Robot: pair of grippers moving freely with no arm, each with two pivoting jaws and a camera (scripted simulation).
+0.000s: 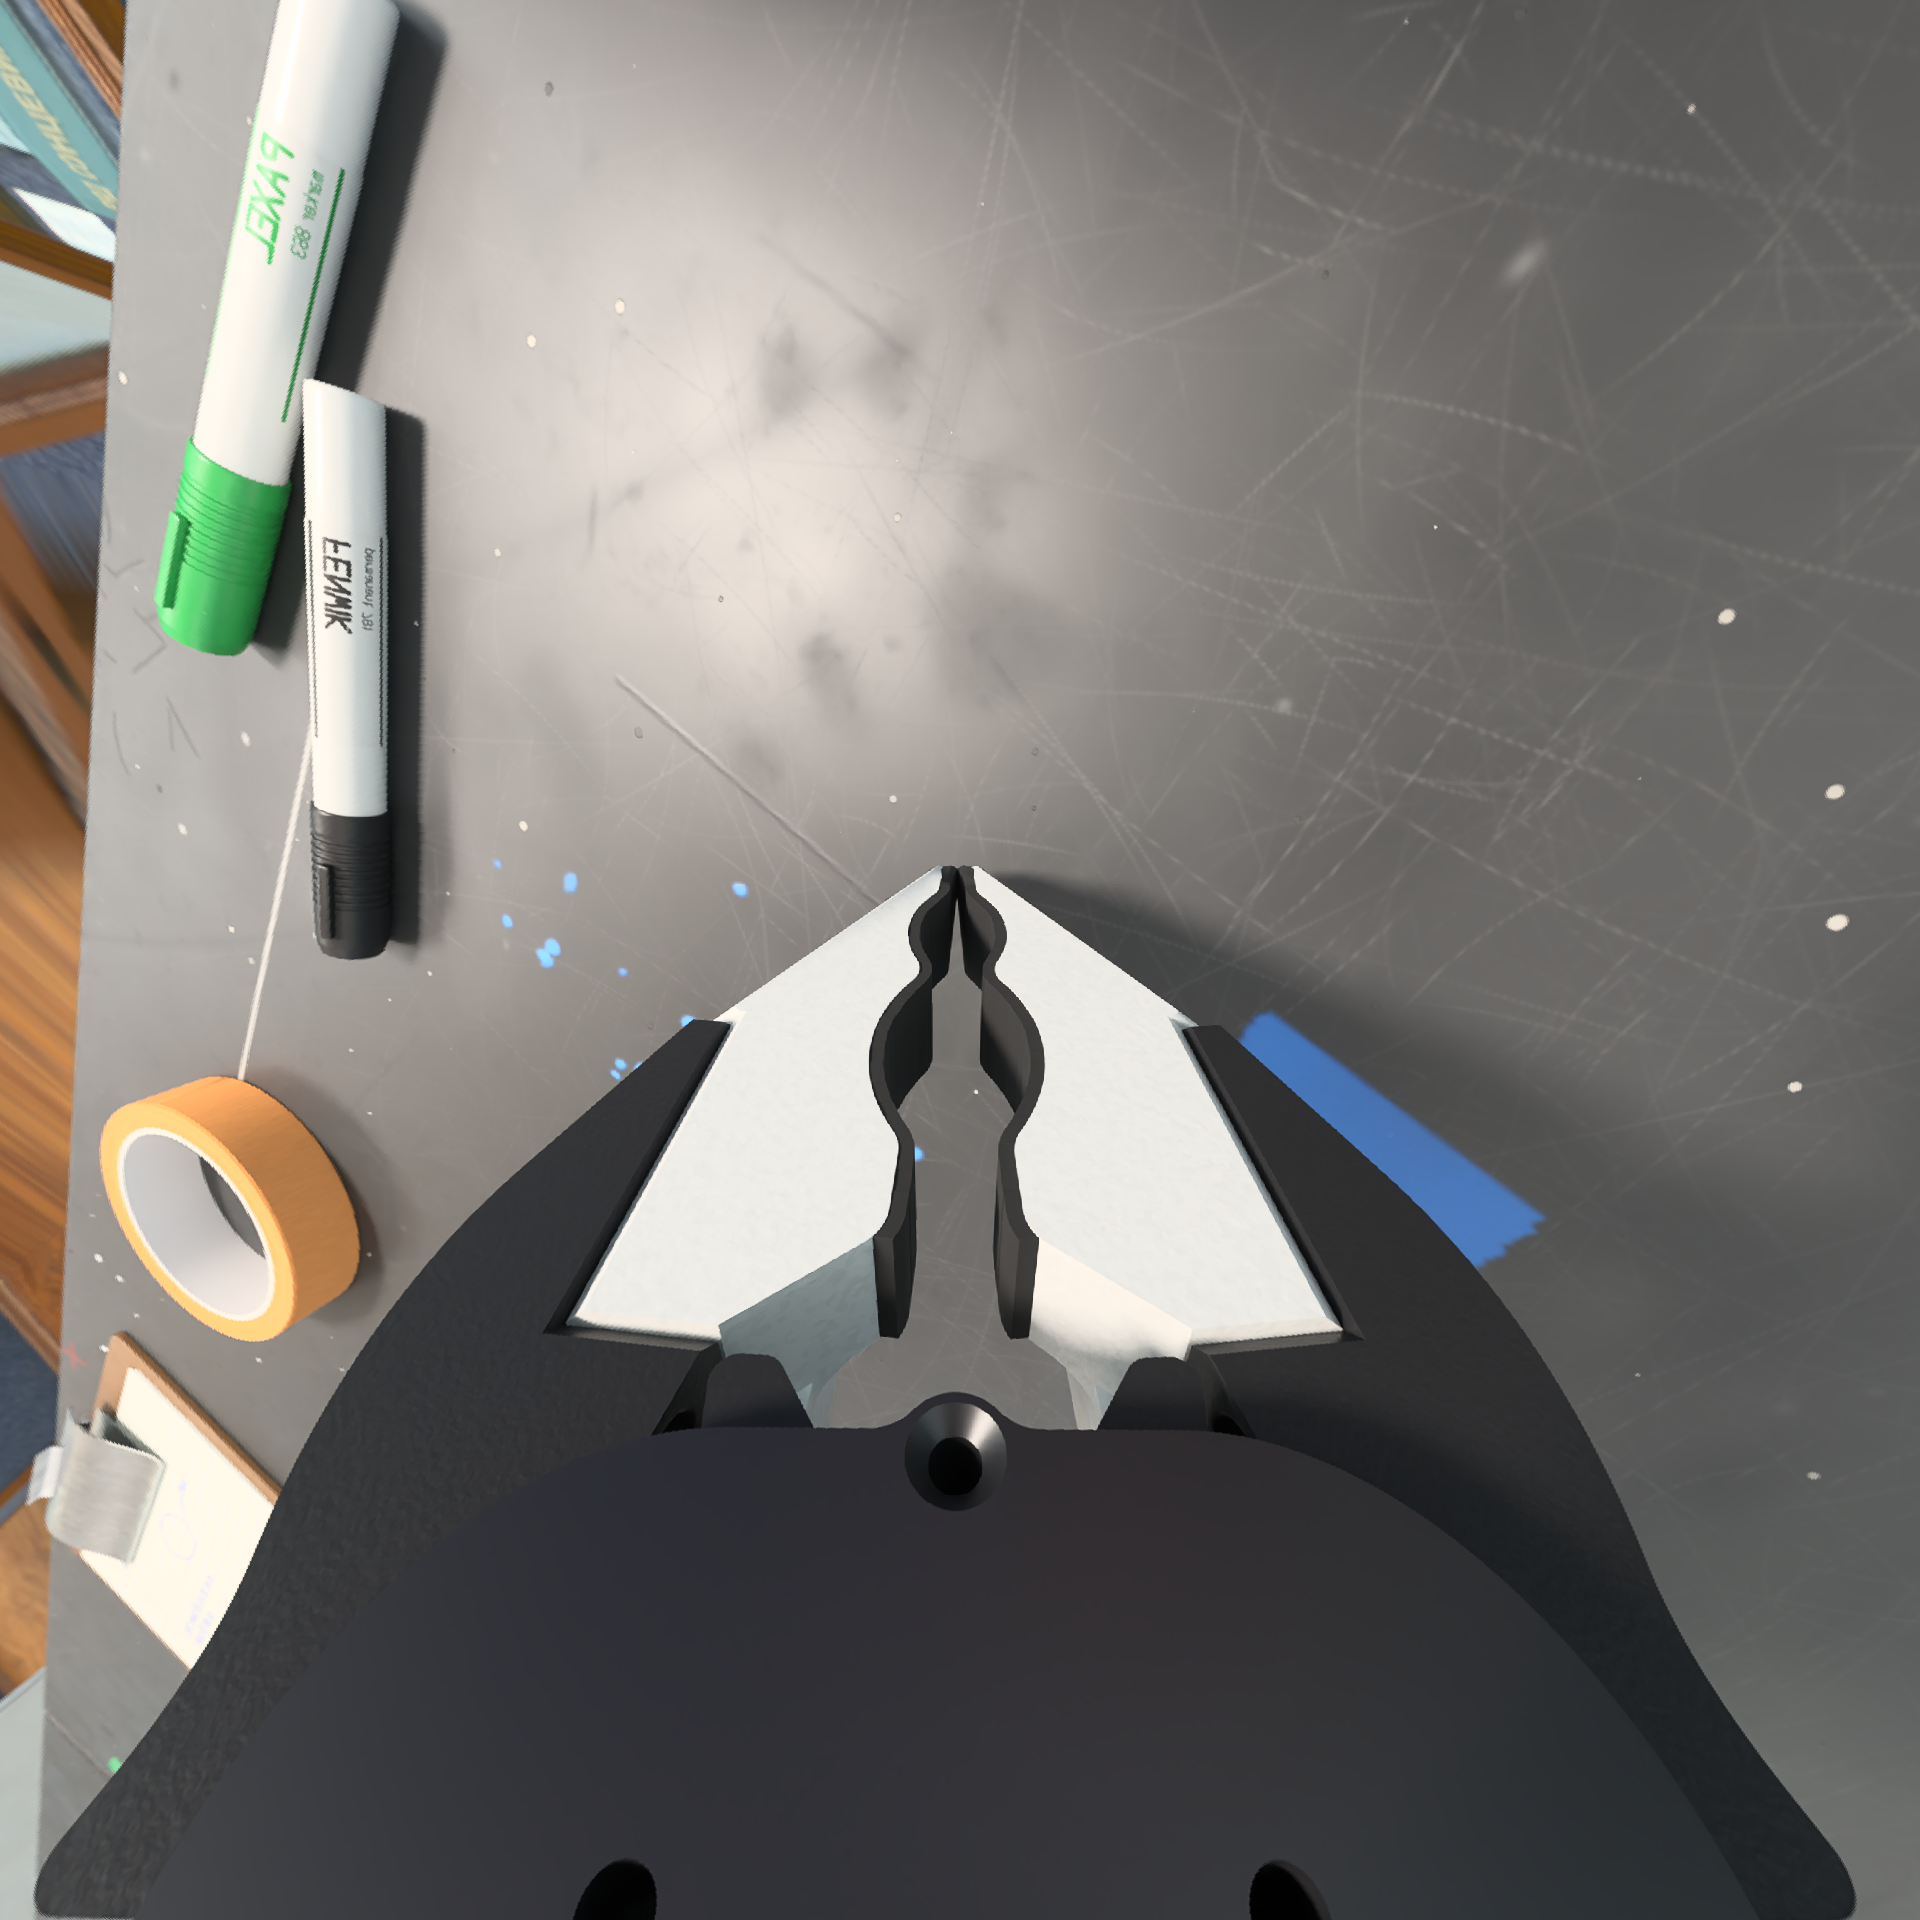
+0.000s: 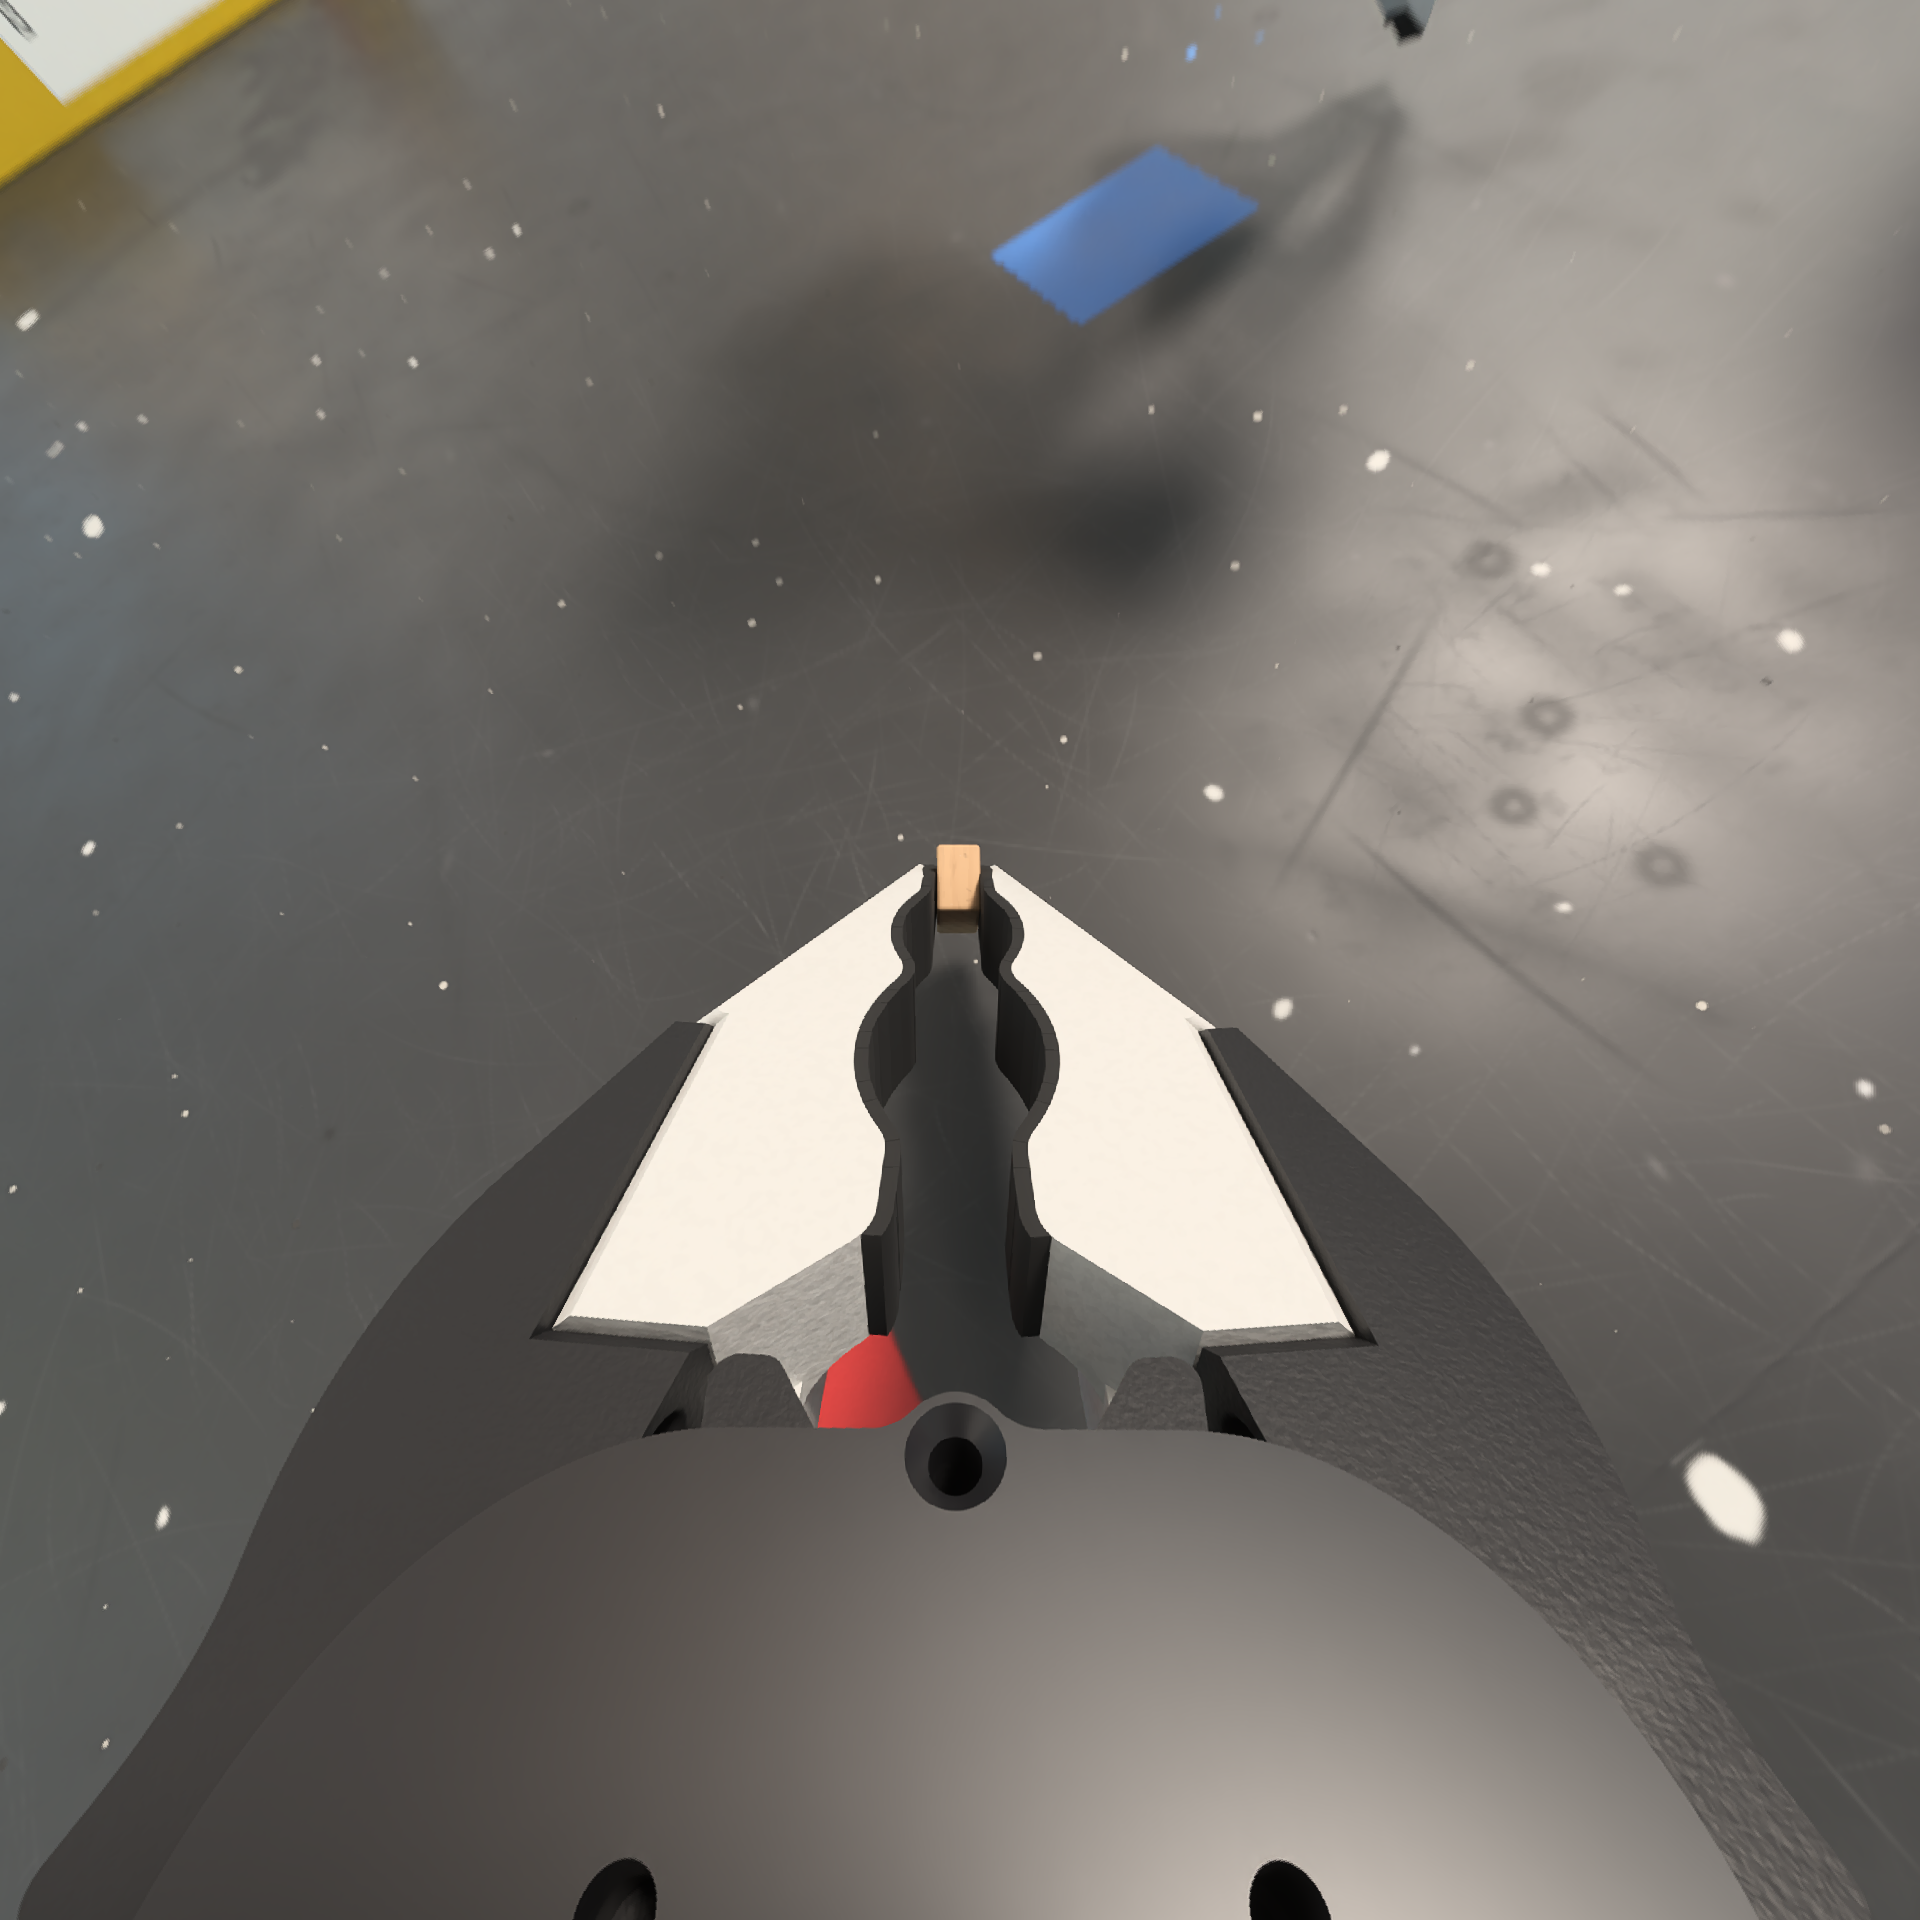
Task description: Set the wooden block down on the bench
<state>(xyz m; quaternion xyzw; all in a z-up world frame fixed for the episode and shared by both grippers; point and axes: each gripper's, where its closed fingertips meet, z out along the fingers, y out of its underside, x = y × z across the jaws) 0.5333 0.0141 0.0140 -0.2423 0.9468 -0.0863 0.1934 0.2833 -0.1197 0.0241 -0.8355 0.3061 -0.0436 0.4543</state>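
In the right wrist view, my right gripper (image 2: 957, 883) is shut on a small light wooden block (image 2: 957, 878), pinched between its fingertips above the dark scratched bench (image 2: 520, 727). The block's shadow lies farther ahead on the bench, so it hangs clear of the surface. In the left wrist view, my left gripper (image 1: 956, 878) is shut with its tips touching and nothing between them, above the same dark bench (image 1: 1247, 468).
At the bench's left edge lie a green-capped marker (image 1: 270, 312), a black-capped marker (image 1: 348, 665), an orange tape roll (image 1: 231, 1205) and a clipboard (image 1: 177, 1496). A blue tape patch (image 1: 1392, 1143) sits on the bench, also in the right wrist view (image 2: 1127, 231). A yellow object (image 2: 73, 104) lies far left.
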